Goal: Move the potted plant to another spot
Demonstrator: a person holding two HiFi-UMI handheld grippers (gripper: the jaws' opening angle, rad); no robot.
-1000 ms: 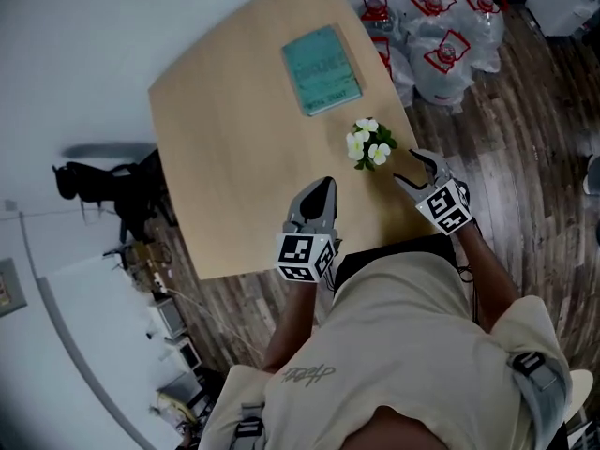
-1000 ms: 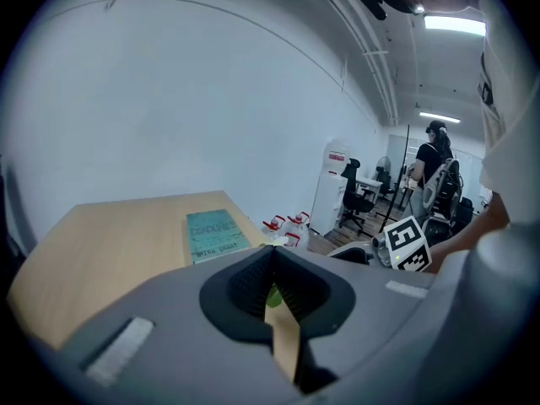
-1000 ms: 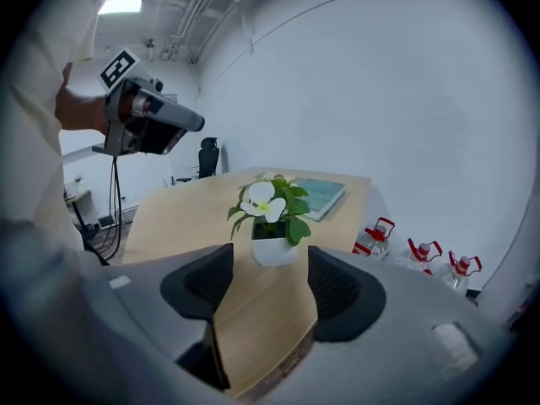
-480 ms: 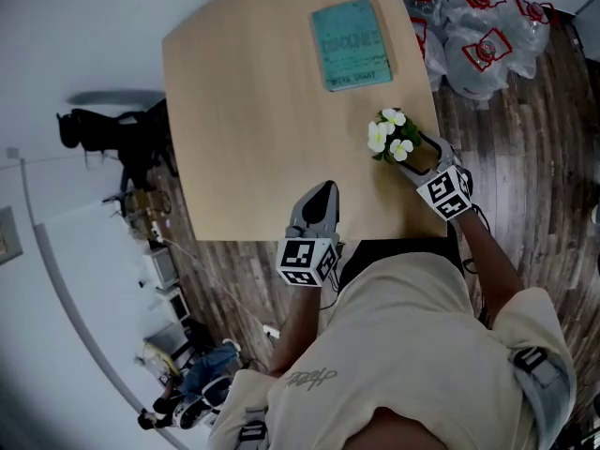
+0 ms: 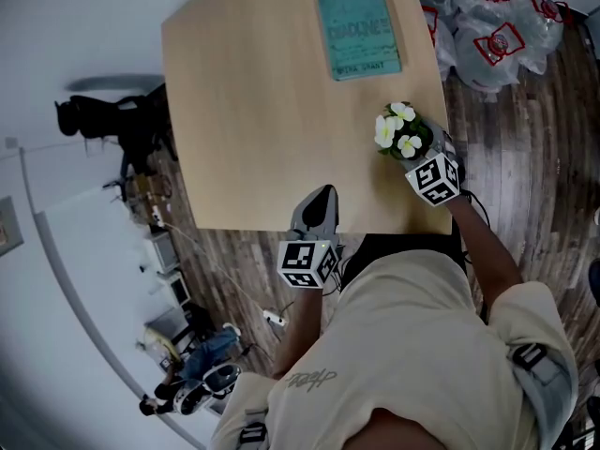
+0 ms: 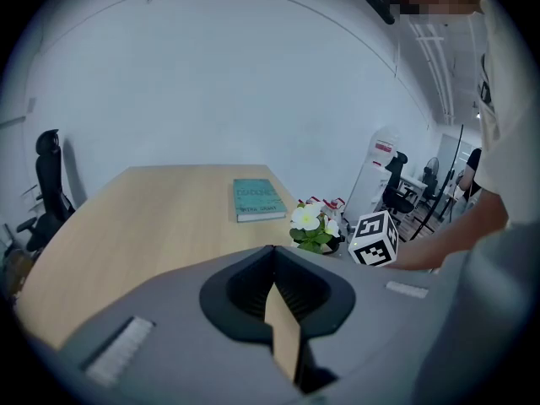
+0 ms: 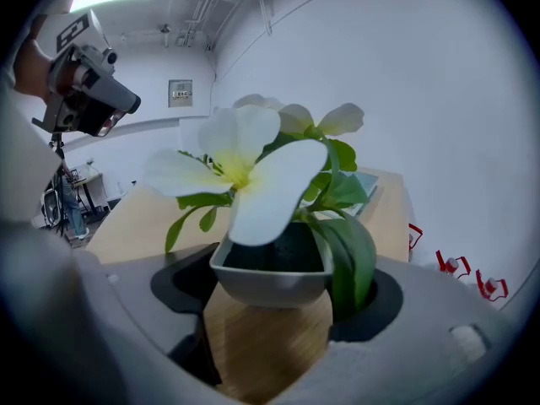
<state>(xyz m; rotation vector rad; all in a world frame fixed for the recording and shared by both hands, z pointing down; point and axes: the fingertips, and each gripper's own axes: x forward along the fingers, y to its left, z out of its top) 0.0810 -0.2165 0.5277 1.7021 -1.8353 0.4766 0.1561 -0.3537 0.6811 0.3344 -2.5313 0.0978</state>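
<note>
Potted plant (image 5: 401,131) at the table's (image 5: 253,111) right edge, between the right gripper's (image 5: 419,150) spread jaws.
One pot (image 7: 270,283) holds soil (image 7: 283,247), leaves (image 7: 348,256), three white flowers (image 5: 385,131); left gripper's (image 5: 322,198) jaws closed, empty; one book (image 5: 361,34).

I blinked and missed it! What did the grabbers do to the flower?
The right gripper moved forward to the potted plant; its jaws now sit either side of the pot, grip uncertain. The shut left gripper, the plant and the book stayed put.

One potted plant (image 5: 401,131), one book (image 5: 361,32)
</note>
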